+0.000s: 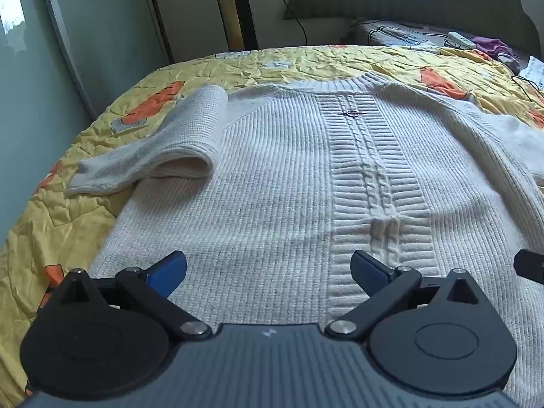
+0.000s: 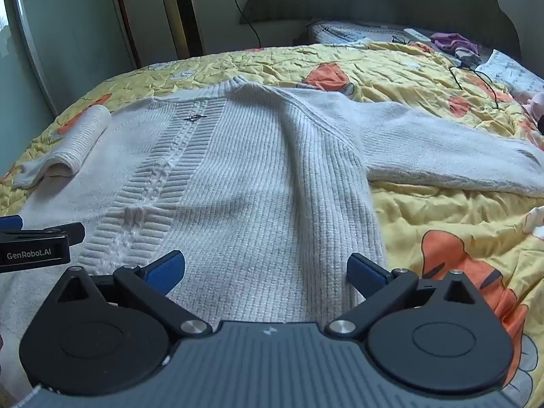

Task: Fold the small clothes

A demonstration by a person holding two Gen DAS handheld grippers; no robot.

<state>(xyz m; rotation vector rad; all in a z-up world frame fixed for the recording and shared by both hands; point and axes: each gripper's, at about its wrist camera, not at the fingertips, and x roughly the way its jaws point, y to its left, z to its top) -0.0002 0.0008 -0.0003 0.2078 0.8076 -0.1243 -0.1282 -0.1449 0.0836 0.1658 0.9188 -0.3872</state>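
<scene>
A white ribbed knit sweater (image 1: 278, 176) lies flat on the bed, collar at the far end, a cable band with a small dark pin running down its middle. Its left sleeve (image 1: 163, 149) is folded back beside the body. The right sleeve (image 2: 448, 149) stretches out to the right. A raised crease runs along the right shoulder. My left gripper (image 1: 268, 272) hovers open above the hem, left of the cable band. My right gripper (image 2: 265, 272) hovers open over the hem near the sweater's right edge (image 2: 370, 238). Nothing sits between either pair of blue fingers.
A wrinkled yellow quilt (image 2: 442, 210) with orange cartoon figures covers the bed. At the headboard end lie a pillow, a white remote (image 1: 460, 39), purple cloth (image 2: 452, 42) and a black cable (image 2: 476, 81). A wall and sliding door stand to the left.
</scene>
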